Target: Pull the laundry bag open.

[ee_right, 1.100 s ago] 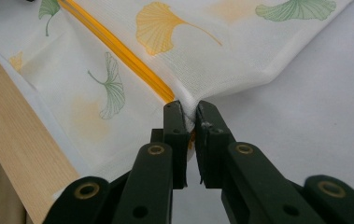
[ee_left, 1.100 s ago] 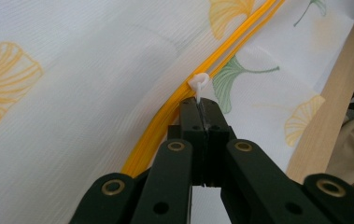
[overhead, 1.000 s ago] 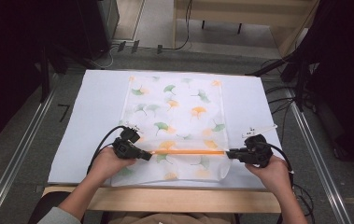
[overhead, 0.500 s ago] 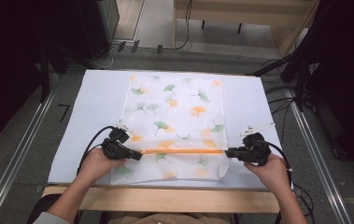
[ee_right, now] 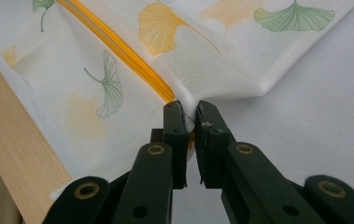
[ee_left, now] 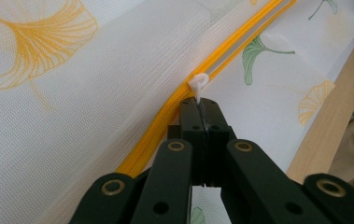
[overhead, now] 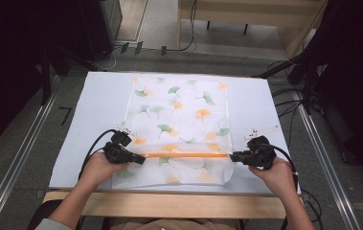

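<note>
Mesh laundry bag (overhead: 179,120) at worktop centre: left tool (ee_left: 198,109) pinches the white zipper pull (ee_left: 198,84) at 9 o'clock, right tool (ee_right: 189,116) clamps the bag's 3 o'clock edge; the orange zipper (overhead: 186,155) appears fully run.

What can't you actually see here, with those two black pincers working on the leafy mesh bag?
- Zipper slider: in the left gripper view, the left gripper hides all but the white pull tab.
- Mesh bag edge: in the right gripper view, the right gripper covers the pinched part.
- Bag contents: none visible in the high view; cannot tell.
- Orange zipper teeth: too small in the high view.
</note>
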Demonstrator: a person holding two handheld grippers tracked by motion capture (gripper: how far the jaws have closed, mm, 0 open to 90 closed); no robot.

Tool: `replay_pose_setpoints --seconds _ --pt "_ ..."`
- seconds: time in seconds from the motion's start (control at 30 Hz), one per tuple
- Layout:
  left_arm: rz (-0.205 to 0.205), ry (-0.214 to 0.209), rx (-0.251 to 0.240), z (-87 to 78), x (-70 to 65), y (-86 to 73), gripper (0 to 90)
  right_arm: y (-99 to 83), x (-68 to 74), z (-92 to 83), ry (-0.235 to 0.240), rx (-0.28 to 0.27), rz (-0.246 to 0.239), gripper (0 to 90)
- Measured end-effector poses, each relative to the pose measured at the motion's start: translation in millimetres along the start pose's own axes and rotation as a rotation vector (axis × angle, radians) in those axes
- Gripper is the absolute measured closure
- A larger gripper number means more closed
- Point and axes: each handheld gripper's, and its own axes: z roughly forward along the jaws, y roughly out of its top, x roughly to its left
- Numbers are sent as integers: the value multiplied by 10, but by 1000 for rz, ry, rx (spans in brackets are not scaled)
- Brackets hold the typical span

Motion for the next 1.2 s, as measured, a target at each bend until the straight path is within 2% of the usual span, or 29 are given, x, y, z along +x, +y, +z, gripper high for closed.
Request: replay_pose_setpoints --seconds 0.4,0.63,1.2 --pt "-7 -5 -3 -12 3 -12 900 2 -9 2 3 2 1 854" --pt "-10 4 13 -51 51 -41 900 4 -8 4 5 7 5 854" --pt "-38 7 3 -176 161 -132 900 8 2 16 7 16 -2 853"
